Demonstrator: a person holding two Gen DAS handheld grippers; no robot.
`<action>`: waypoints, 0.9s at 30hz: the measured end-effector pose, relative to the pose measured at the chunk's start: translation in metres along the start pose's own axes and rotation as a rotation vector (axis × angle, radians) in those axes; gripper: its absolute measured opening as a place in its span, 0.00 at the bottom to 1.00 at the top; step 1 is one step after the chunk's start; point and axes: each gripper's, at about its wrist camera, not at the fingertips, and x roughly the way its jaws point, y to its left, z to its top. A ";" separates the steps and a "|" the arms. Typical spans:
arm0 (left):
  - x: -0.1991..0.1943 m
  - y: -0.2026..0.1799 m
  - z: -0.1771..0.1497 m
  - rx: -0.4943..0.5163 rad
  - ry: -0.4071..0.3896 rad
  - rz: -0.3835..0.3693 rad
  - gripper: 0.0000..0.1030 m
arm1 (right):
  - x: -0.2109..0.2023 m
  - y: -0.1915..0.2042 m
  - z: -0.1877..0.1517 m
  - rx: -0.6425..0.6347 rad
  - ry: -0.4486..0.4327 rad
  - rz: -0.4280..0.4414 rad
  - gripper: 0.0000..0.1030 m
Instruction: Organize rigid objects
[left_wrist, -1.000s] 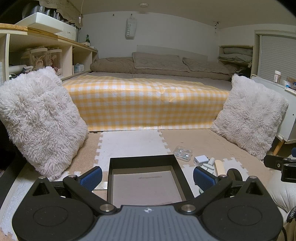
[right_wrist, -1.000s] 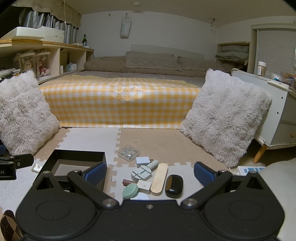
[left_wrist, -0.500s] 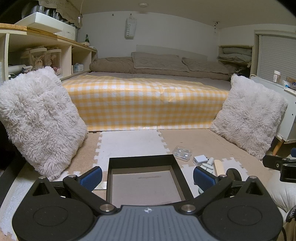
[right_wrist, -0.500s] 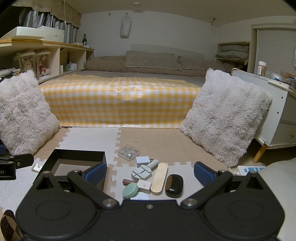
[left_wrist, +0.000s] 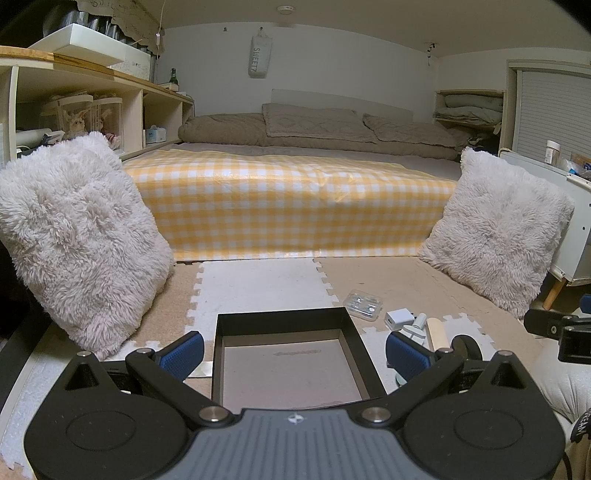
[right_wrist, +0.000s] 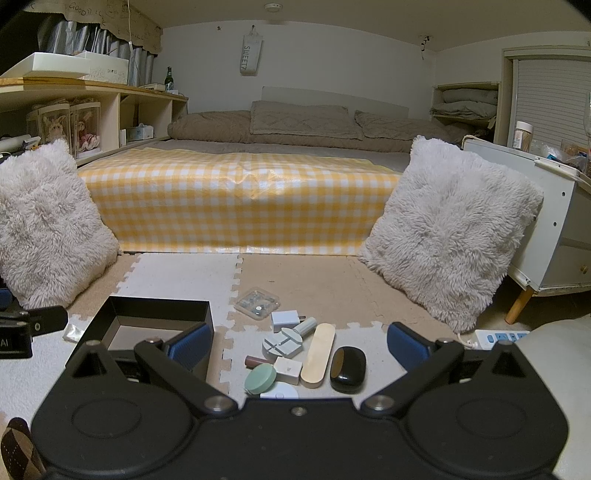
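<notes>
A black open box (left_wrist: 291, 355) with a grey bottom sits on the floor mat, between my open left gripper's (left_wrist: 294, 350) blue pads; it also shows at the left of the right wrist view (right_wrist: 159, 318). Small objects lie right of it: a clear plastic case (right_wrist: 257, 303), a white charger (right_wrist: 285, 319), a grey round tool (right_wrist: 282, 344), a wooden stick (right_wrist: 318, 354), a black oval case (right_wrist: 348, 363), a green disc (right_wrist: 260, 379) and a white block (right_wrist: 288, 368). My right gripper (right_wrist: 298, 347) is open and empty, just before these objects.
Two fluffy white cushions (right_wrist: 448, 229) (left_wrist: 79, 236) lean at the left and right of the floor. A bed with a yellow checked cover (left_wrist: 288, 203) fills the back. A white cabinet (right_wrist: 554, 229) stands at the right, shelves (left_wrist: 92, 110) at the left.
</notes>
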 end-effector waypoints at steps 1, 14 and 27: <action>0.000 -0.001 0.000 0.000 0.000 0.000 1.00 | 0.000 0.000 0.000 0.000 0.000 0.000 1.00; 0.000 -0.002 -0.001 -0.002 -0.002 0.000 1.00 | -0.001 0.000 0.000 0.000 0.001 0.001 1.00; -0.001 0.008 0.010 -0.047 -0.024 0.044 1.00 | 0.000 0.000 -0.004 0.009 -0.008 0.001 1.00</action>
